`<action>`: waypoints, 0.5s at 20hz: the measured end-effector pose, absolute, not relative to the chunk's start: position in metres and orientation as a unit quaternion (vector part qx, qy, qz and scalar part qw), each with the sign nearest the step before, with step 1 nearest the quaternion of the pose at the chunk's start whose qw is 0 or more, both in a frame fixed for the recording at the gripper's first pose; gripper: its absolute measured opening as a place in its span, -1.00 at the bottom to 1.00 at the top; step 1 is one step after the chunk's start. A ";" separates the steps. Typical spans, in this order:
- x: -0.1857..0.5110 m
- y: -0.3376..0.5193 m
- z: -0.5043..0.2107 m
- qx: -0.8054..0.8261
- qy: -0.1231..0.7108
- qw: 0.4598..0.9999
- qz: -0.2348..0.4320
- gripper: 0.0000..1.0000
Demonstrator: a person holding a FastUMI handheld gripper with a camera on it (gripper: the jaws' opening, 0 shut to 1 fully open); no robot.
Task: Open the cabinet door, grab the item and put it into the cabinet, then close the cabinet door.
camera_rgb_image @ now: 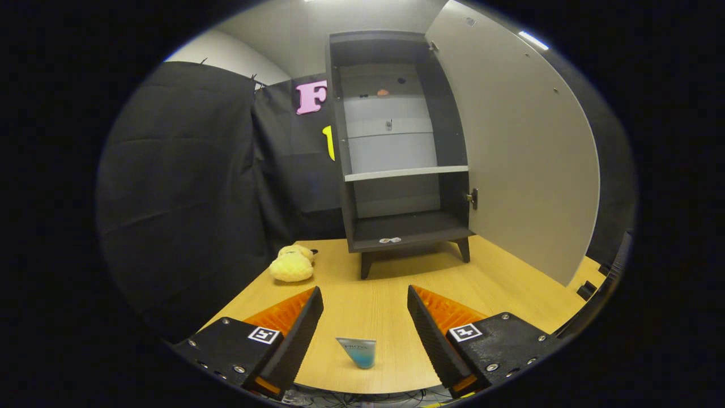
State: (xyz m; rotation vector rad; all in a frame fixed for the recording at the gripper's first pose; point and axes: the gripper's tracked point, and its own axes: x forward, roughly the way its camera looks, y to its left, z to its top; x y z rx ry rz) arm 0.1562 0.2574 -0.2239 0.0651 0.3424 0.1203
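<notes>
A dark cabinet (399, 147) on short legs stands on the wooden table (498, 283) beyond my fingers. Its pale door (521, 141) is swung wide open to the right. Inside I see a light shelf (405, 173) and a bare bottom board. A small blue and white tube (358, 351) lies on the table between my fingers, touching neither. My gripper (365, 300) is open, fingers wide apart and low over the table. A yellow plush toy (291, 264) lies ahead of the left finger, left of the cabinet's legs.
Black cloth walls (181, 187) close in the left side and the back. The open door stretches over the table's right part. A dark object (589, 289) sits at the table's right edge.
</notes>
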 end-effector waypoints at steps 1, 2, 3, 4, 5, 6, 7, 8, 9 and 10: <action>0.157 0.260 -0.234 0.028 0.180 0.981 0.061 0.85; 0.157 0.263 -0.244 0.026 0.190 0.979 0.064 0.85; 0.156 0.267 -0.254 0.026 0.202 0.977 0.065 0.84; 0.155 0.270 -0.264 0.025 0.214 0.974 0.065 0.83; 0.153 0.272 -0.274 0.024 0.226 0.972 0.065 0.83; 0.150 0.274 -0.282 0.023 0.236 0.969 0.065 0.81; 0.149 0.276 -0.290 0.019 0.245 0.967 0.066 0.81; 0.147 0.278 -0.297 0.017 0.254 0.965 0.067 0.80; 0.146 0.280 -0.304 0.015 0.261 0.963 0.069 0.79; 0.144 0.280 -0.309 0.015 0.267 0.961 0.068 0.78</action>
